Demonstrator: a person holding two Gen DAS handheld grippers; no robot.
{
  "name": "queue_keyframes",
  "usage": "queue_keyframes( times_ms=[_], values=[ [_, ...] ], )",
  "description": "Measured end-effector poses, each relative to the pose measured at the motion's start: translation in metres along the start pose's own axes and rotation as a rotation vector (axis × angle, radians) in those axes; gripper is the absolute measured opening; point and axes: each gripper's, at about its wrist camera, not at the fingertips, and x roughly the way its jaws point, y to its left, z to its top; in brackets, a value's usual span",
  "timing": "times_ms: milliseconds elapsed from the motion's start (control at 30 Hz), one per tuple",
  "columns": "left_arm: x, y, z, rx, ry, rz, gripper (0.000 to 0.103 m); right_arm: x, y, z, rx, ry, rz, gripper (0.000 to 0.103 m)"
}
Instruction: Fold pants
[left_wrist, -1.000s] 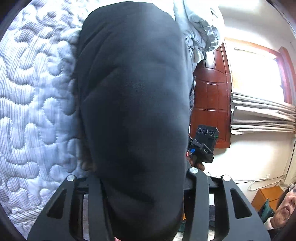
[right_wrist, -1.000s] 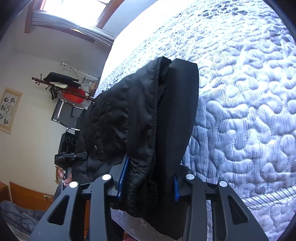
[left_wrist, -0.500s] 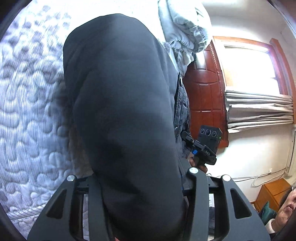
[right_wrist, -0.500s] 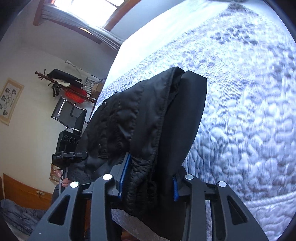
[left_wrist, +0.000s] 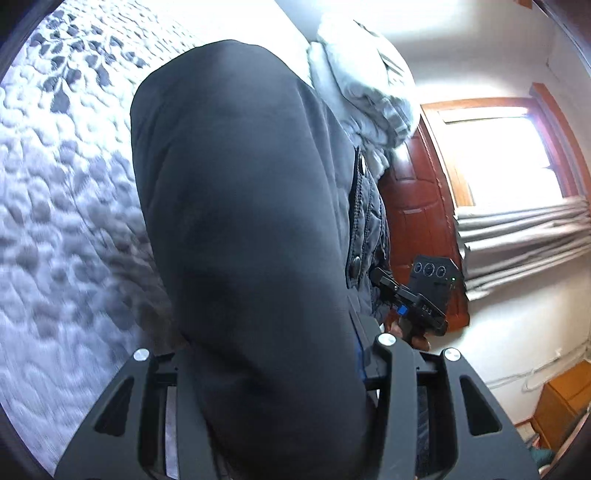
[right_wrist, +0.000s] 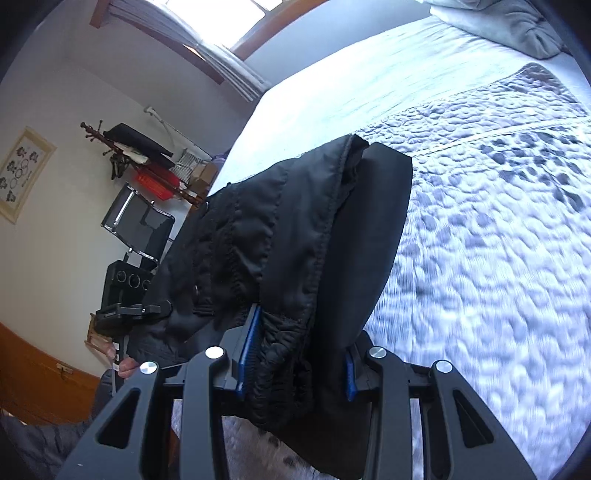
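The left gripper (left_wrist: 273, 369) is clamped on the pants (left_wrist: 240, 221), whose smooth dark cloth fills the gap between its two fingers and swells up through the middle of the frame, hiding the pads. The right gripper (right_wrist: 295, 369) also grips the pants (right_wrist: 295, 240): two blue pads (right_wrist: 250, 350) press a bunched, stitched edge from either side, low in the frame centre. So one pair of pants hangs between two grippers, held up off the bed (right_wrist: 498, 258), which spreads across the right half of the right view and the left half of the left view (left_wrist: 66, 221). Only the right view shows the seams and the gathered waistband; the left view shows a plain broad face of cloth, plus a snap and a quilted strip along its right edge. Each camera catches the other gripper: the right one (left_wrist: 417, 306) sits at centre right of the left view with fingertips (left_wrist: 413, 338) of a hand under it, and the left one (right_wrist: 125, 295) sits at lower left of the right view, a hand (right_wrist: 123, 363) below it. The left view alone shows a red-brown door (left_wrist: 417, 229), a window (left_wrist: 498, 155) and a grey pillow (left_wrist: 369, 92) at top; the right view alone shows a chair (right_wrist: 140, 225), a coat rack (right_wrist: 125, 147) and a framed picture (right_wrist: 22, 173) at left.
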Motion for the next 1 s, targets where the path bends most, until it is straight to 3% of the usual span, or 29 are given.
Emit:
queue_keyframes(
  times_ms=[300, 433, 567, 667, 1000],
  values=[
    [0.009, 0.059, 0.016, -0.088, -0.019, 0.04, 0.044, 0.061, -0.021, 0.014, 0.039, 0.078, -0.013, 0.038],
    [0.01, 0.068, 0.014, -0.079, -0.019, 0.055, 0.048, 0.063, -0.031, 0.006, 0.069, 0.067, 0.008, 0.041],
    [0.016, 0.074, 0.01, -0.064, -0.02, 0.097, 0.061, 0.063, -0.049, -0.004, 0.112, 0.057, 0.018, 0.055],
    [0.018, 0.08, 0.005, -0.065, -0.029, 0.122, 0.07, 0.062, -0.062, -0.011, 0.147, 0.041, 0.051, 0.057],
    [0.005, 0.08, -0.008, 0.0, -0.05, 0.179, 0.078, 0.04, -0.07, -0.032, 0.13, -0.003, 0.039, 0.062]
  ],
)
